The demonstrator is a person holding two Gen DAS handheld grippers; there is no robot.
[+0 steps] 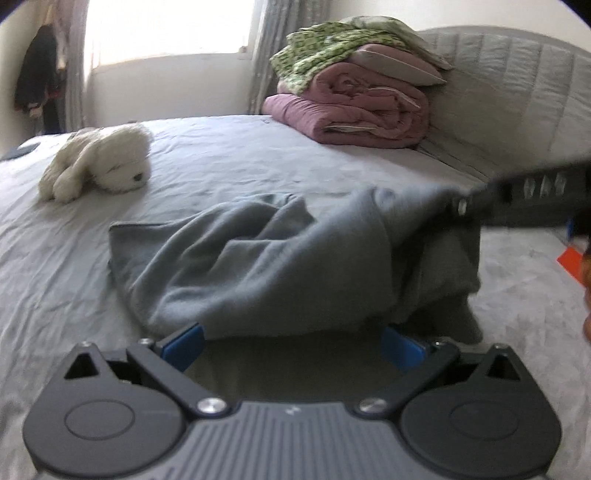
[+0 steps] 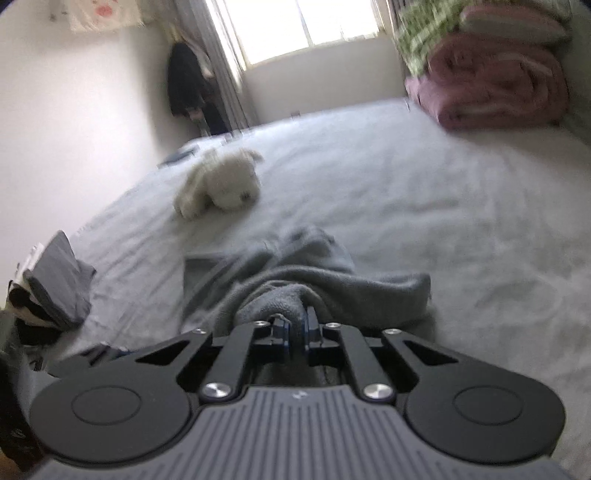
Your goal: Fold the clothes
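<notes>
Right wrist view, fingers (image 2: 311, 322) pinching grey garment (image 2: 295, 280)

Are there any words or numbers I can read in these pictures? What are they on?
No words or numbers can be read anywhere.
Small white mark on the left gripper body: too small to read.
The same mark on the right gripper body: too small to read.
Paper on the wall with pink blotches: blurred, no letters show.
Orange thing at the edge: no text shows.
</notes>
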